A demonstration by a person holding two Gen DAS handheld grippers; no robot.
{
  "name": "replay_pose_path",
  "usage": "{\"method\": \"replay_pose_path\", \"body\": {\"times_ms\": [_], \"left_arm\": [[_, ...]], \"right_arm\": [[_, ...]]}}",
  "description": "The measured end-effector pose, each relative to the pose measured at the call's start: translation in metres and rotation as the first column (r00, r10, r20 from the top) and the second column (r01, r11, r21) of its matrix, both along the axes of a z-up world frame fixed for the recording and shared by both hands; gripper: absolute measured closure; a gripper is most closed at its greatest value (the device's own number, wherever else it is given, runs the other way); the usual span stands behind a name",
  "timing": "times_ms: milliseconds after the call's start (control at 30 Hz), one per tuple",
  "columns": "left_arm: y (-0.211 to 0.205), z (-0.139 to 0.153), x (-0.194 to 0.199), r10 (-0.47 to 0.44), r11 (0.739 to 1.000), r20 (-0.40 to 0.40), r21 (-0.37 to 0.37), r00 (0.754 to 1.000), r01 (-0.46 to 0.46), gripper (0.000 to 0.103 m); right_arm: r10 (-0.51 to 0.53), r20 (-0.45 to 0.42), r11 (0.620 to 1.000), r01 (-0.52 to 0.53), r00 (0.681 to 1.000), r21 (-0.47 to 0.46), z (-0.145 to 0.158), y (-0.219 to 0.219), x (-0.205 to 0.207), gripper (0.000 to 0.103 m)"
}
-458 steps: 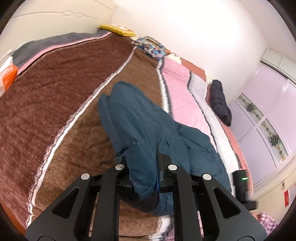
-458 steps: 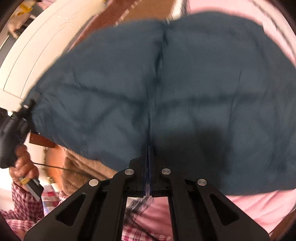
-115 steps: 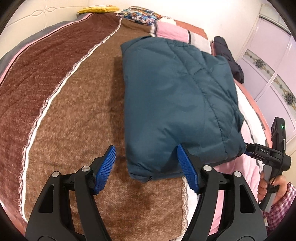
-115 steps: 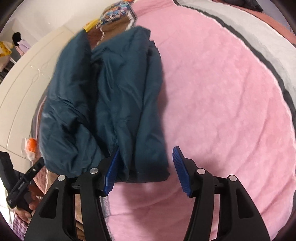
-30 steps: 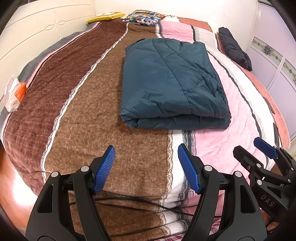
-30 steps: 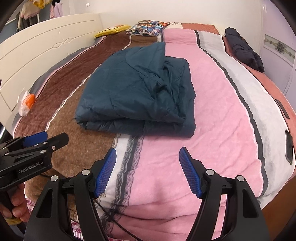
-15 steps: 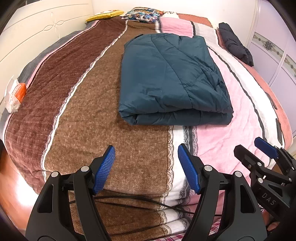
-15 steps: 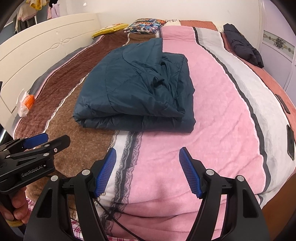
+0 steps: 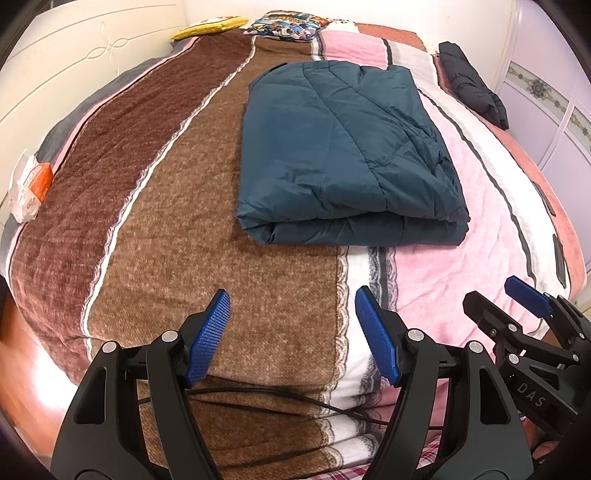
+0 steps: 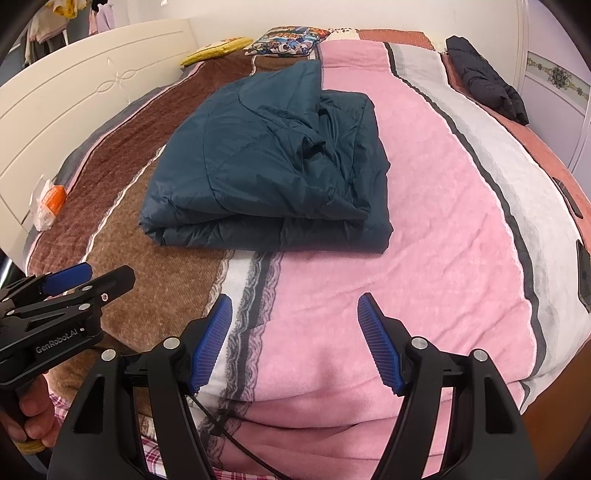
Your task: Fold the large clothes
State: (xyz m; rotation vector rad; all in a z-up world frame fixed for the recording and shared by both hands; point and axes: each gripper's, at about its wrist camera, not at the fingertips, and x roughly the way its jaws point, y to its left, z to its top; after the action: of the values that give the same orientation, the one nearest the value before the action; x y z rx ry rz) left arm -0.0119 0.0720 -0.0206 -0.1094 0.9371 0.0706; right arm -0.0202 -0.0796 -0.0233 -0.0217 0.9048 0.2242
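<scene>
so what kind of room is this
Most likely a bedroom in a home: a wide bed under a striped blanket, a white headboard, pillows at the far end, and the folded teal jacket lying on top.

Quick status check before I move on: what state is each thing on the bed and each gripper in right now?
Teal jacket: folded into a flat rectangular bundle, lying on the blanket, free of both grippers.
Left gripper: open, empty, short of the jacket.
Right gripper: open, empty, short of the jacket.
Striped blanket: spread over the bed.
Dark garment: bunched at the far right edge.
</scene>
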Motion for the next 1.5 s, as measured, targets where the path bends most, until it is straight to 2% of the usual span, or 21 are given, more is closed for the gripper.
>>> {"method": "replay_pose_path", "body": {"times_ms": [1500], "left_arm": [[-0.0001, 0.0017, -0.0034, -0.002, 1.000, 0.003, 0.007, 1.000, 0.002, 0.035]], "right_arm": [[-0.004, -0.021, 1.000, 0.003, 1.000, -0.013, -0.0035, -0.0004, 0.0003, 0.034]]}}
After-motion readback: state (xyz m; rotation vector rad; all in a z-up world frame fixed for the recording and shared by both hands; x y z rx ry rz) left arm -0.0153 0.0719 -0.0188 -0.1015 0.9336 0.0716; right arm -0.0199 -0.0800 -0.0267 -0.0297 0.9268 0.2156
